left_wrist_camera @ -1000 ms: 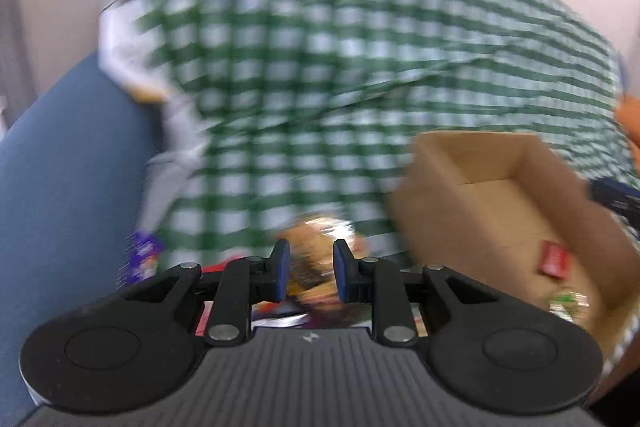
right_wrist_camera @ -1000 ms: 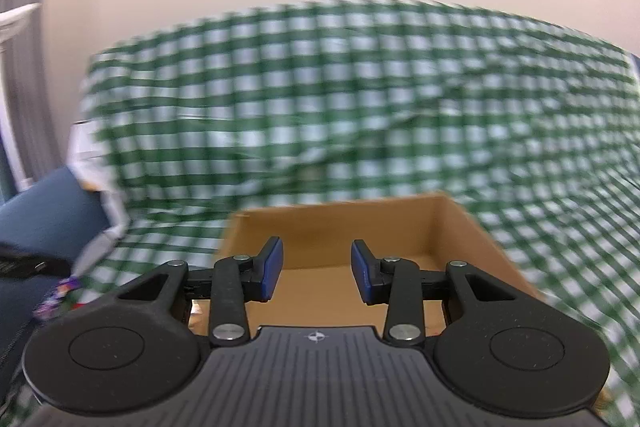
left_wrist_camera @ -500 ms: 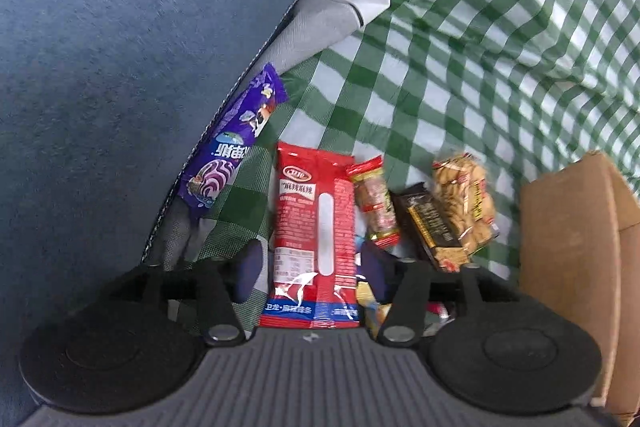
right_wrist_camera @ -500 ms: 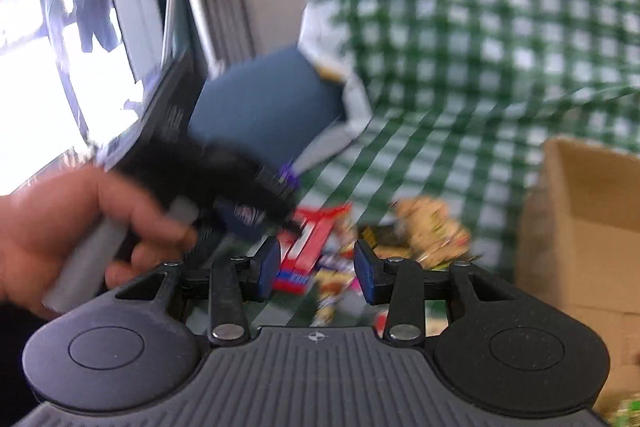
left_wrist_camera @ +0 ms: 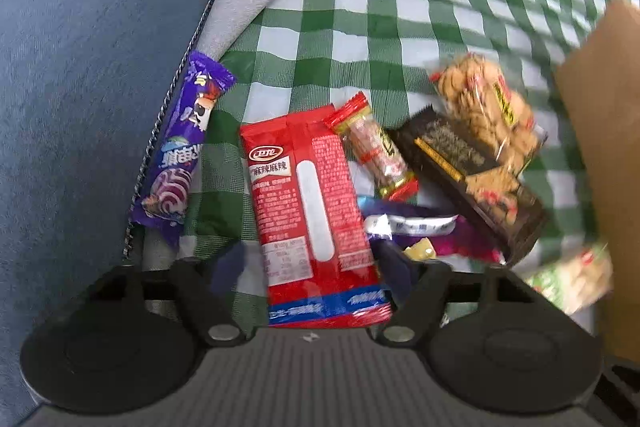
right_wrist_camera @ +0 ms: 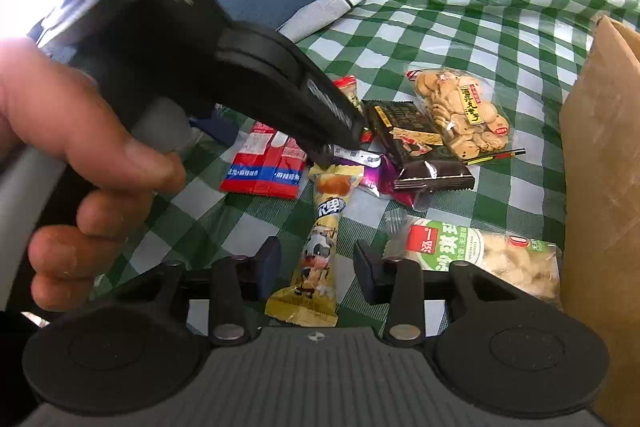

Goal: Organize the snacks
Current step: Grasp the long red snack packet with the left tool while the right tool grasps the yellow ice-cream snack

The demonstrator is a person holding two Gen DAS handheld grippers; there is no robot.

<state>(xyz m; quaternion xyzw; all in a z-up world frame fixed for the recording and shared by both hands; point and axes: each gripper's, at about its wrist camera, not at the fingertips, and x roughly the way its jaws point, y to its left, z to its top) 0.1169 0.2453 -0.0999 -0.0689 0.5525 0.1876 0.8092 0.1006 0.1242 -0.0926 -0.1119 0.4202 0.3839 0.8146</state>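
Snacks lie on a green checked cloth (left_wrist_camera: 360,19). My left gripper (left_wrist_camera: 310,267) is open, its fingers on either side of the near end of a red packet (left_wrist_camera: 312,203), which also shows in the right wrist view (right_wrist_camera: 268,163). My right gripper (right_wrist_camera: 316,263) is open, its fingers on either side of a yellow cow-print bar (right_wrist_camera: 320,247). Nearby lie a purple bar (left_wrist_camera: 180,155), a small red bar (left_wrist_camera: 372,147), a black packet (right_wrist_camera: 416,143), a bag of round biscuits (right_wrist_camera: 456,107) and a green-and-white bag (right_wrist_camera: 476,255).
A cardboard box (right_wrist_camera: 604,155) stands at the right edge, also in the left wrist view (left_wrist_camera: 608,107). A blue cushion (left_wrist_camera: 88,67) rises on the left. The hand holding the left gripper (right_wrist_camera: 80,155) fills the left of the right wrist view.
Both grippers swung from the box and cloth down over the snack pile. The left gripper opened and closed in on the red packet. The right gripper came over the yellow bar.
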